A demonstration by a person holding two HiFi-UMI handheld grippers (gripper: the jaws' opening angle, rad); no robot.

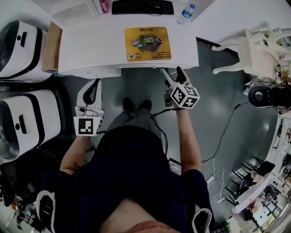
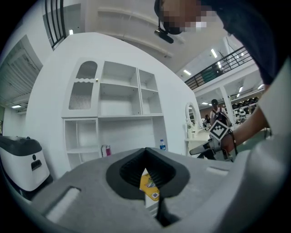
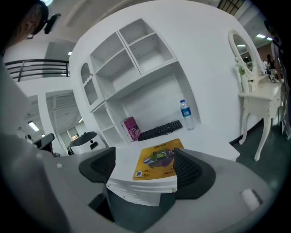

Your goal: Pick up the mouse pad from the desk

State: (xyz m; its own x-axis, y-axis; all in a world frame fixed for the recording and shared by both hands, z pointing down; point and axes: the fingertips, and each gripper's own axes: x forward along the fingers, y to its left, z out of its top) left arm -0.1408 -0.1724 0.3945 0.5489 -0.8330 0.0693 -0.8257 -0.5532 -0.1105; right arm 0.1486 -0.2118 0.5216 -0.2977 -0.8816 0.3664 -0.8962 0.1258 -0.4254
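Room lies open on every side of the yellow mouse pad (image 1: 148, 43), which sits flat on the white tabletop (image 1: 91, 43), right of centre, with its near edge just short of the tabletop's front edge. A broad bare stretch runs to its left, and a narrower strip lies to its right before the tabletop's right edge. Behind it, well apart, sits a black keyboard (image 1: 142, 7), with a water bottle (image 1: 186, 13) at the back right and a pink packet (image 1: 104, 5) at the back left. A cardboard box (image 1: 52, 45) stands against the tabletop's left end. Both claws hang over the dark floor (image 1: 218, 104) in front of the tabletop, and neither touches the pad. The right claw (image 1: 175, 75) has its jaws wide apart and empty, with its tips just off the front edge below the pad's right side; in its own view the pad shows between the jaws. The left claw (image 1: 93, 86) is farther left, off the front edge, with its jaws together at the tips and nothing held; only a sliver of the pad shows through the slit behind them.
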